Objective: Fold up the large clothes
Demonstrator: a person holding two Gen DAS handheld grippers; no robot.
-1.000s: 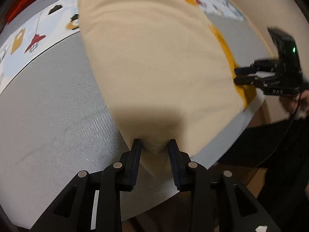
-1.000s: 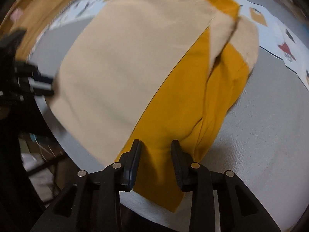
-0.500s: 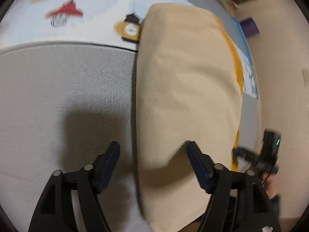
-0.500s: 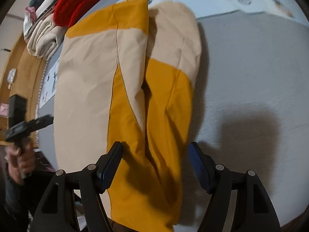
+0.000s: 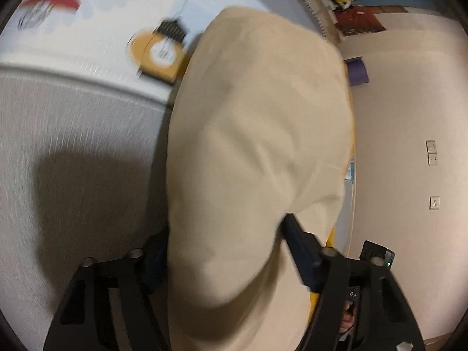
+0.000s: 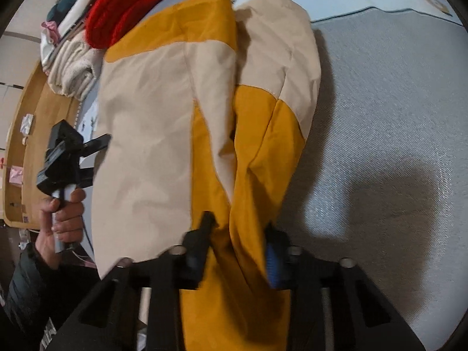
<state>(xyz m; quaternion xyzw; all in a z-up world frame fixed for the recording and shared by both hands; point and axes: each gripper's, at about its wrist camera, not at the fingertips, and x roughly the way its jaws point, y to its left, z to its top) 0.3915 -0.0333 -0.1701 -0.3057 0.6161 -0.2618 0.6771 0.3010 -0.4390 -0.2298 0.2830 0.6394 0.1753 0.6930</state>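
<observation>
The beige-and-mustard garment [image 6: 181, 117] lies on the grey mat [image 6: 380, 117]. The right gripper [image 6: 238, 242] has just been closing and clenches the mustard hem. The left gripper [image 5: 225, 248] has just been closing with a beige fold between its jaws; whether the pads grip cannot be told. Folded clothes [image 6: 96, 29] sit at 10 o'clock.

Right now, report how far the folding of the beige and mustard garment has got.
Done: the garment lies on the grey bed cover as a long narrow strip, its side already folded in. In hand: the right claw has been closing on the mustard end, and the left claw, also closing, straddles the beige end. Left: folding the strip across its length, then adding it to the folded pile.
</observation>
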